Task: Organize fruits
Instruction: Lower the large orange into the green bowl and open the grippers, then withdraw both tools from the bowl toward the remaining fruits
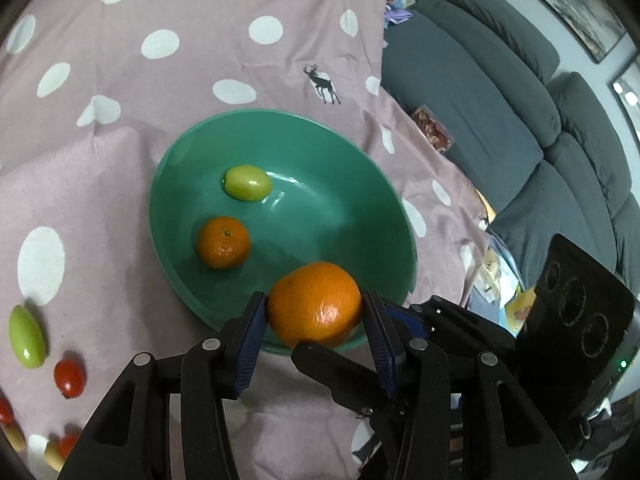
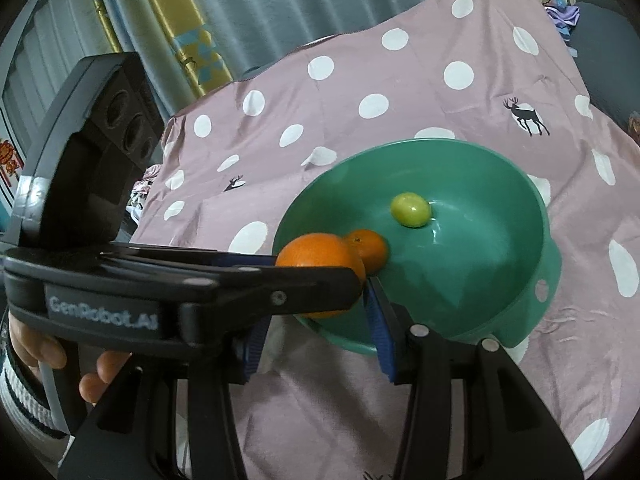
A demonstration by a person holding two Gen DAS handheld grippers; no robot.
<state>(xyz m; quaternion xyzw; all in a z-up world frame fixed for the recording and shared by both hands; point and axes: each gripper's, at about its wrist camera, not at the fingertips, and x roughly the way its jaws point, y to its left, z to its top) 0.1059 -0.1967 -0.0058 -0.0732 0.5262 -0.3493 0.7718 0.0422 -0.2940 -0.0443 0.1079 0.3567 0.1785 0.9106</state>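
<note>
My left gripper (image 1: 314,308) is shut on a large orange (image 1: 314,306) and holds it over the near rim of the green bowl (image 1: 360,168). In the bowl lie a small mandarin (image 1: 223,242) and a yellow-green fruit (image 1: 248,182). In the right wrist view the left gripper (image 2: 320,276) crosses in front with the orange (image 2: 316,252) at the bowl's (image 2: 500,312) left rim. My right gripper (image 2: 316,320) is open and empty just below the bowl's near edge, behind the left gripper. The mandarin (image 2: 370,248) and yellow-green fruit (image 2: 411,209) show there too.
On the pink dotted cloth (image 1: 120,160) at the left lie a green oval fruit (image 1: 26,336), a red tomato (image 1: 69,374) and more small fruits at the edge. A grey sofa (image 1: 500,120) stands to the right. Curtains (image 2: 240,12) hang behind the table.
</note>
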